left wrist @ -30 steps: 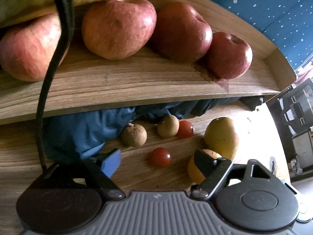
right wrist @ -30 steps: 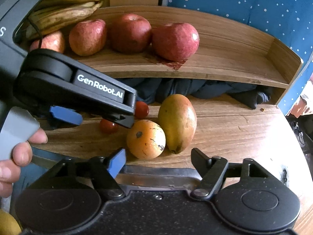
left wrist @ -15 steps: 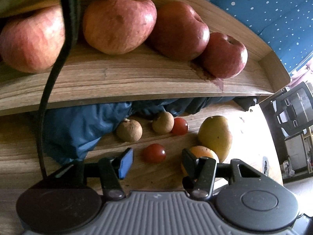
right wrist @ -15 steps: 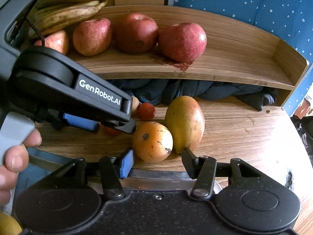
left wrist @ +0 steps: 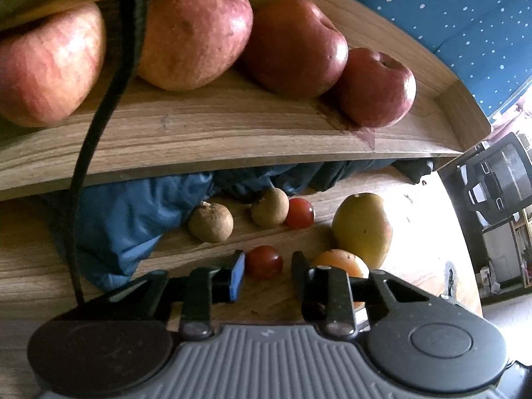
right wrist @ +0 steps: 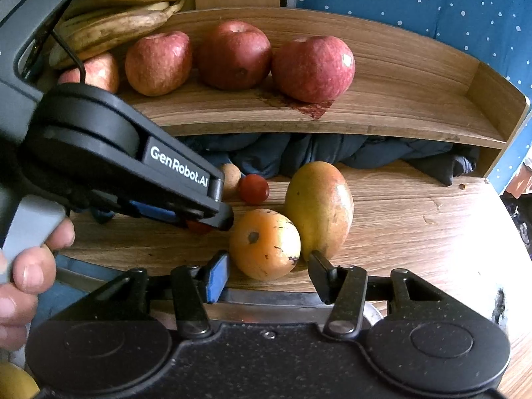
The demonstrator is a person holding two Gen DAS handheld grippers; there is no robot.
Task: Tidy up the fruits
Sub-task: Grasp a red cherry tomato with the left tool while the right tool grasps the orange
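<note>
Currently left tool [left wrist: 267, 267] closing on tomato [left wrist: 263, 262] between the jaws, pad contact unclear. Right tool [right wrist: 266, 271] part-open around orange [right wrist: 265, 244], pads at its flanks, contact unclear. Mango [right wrist: 318, 211] touching orange at 2 o'clock. Second tomato [right wrist: 253, 189] and two brown fruits [left wrist: 210, 222] on bench [right wrist: 415, 219] toward 12, near blue cloth [left wrist: 133, 219]. Apples [right wrist: 312, 68] and bananas [right wrist: 119, 16] on shelf [right wrist: 399, 106] above.
</note>
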